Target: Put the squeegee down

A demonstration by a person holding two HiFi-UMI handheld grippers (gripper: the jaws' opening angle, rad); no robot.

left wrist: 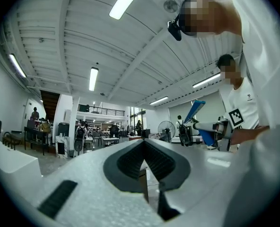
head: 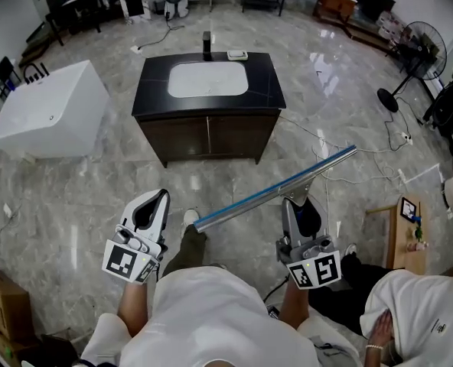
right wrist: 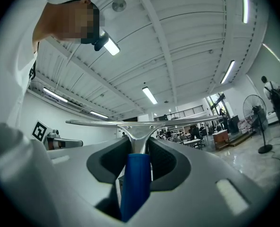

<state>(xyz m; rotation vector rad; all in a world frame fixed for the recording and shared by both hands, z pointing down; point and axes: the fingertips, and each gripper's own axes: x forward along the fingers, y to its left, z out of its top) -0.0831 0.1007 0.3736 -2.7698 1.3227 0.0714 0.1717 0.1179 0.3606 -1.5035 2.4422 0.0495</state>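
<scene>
The squeegee (head: 276, 189) has a long metal blade with a blue strip and hangs slanted above the floor. My right gripper (head: 295, 202) is shut on its blue handle (right wrist: 136, 183), and the blade (right wrist: 140, 122) lies crosswise just past the jaws. My left gripper (head: 162, 195) is held apart to the left, its jaws shut with nothing between them (left wrist: 144, 143). In the left gripper view the squeegee (left wrist: 196, 110) shows at the right. Both grippers are held roughly level in front of the person's body.
A dark cabinet with a black top and white sink (head: 207, 90) stands ahead, with a tap (head: 206, 44) at its back. A white box (head: 47, 109) is at left, a floor fan (head: 422, 48) and cables at right. A second person (head: 418, 312) sits at bottom right.
</scene>
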